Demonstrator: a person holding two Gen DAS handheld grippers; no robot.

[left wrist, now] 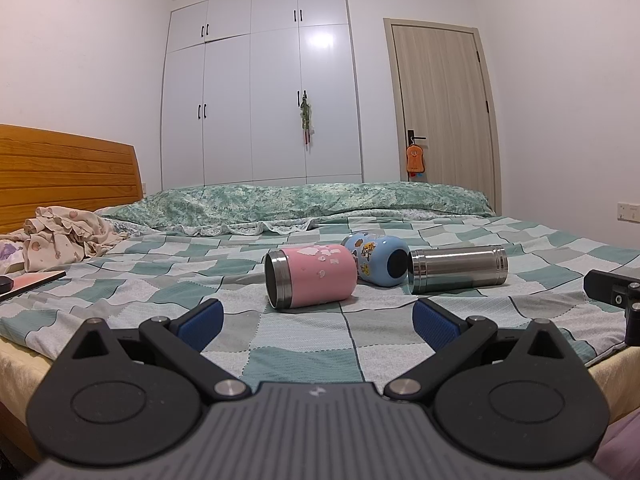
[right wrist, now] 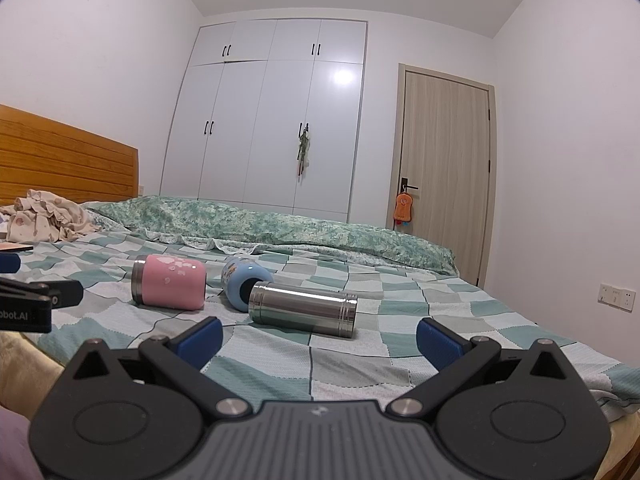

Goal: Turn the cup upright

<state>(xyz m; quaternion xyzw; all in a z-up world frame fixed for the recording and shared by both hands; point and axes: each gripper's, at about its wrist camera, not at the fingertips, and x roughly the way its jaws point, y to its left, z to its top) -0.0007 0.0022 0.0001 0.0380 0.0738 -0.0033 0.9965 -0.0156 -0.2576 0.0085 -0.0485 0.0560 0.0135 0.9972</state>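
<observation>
Three cups lie on their sides on the checked bedspread (left wrist: 312, 340). A pink cup (left wrist: 312, 277) with a steel rim lies with its mouth to the left; it also shows in the right wrist view (right wrist: 170, 283). A blue cartoon cup (left wrist: 378, 259) lies behind it, also in the right wrist view (right wrist: 244, 282). A steel cup (left wrist: 458, 269) lies at the right, nearest in the right wrist view (right wrist: 303, 309). My left gripper (left wrist: 318, 320) is open and empty, just short of the pink cup. My right gripper (right wrist: 318, 340) is open and empty, just short of the steel cup.
A green quilt (left wrist: 320, 204) is rolled along the far side of the bed. Crumpled clothes (left wrist: 60, 240) and a flat pink book (left wrist: 32, 280) lie at the left by the wooden headboard (left wrist: 68, 176). A white wardrobe (left wrist: 260, 100) and a door (left wrist: 444, 108) stand behind.
</observation>
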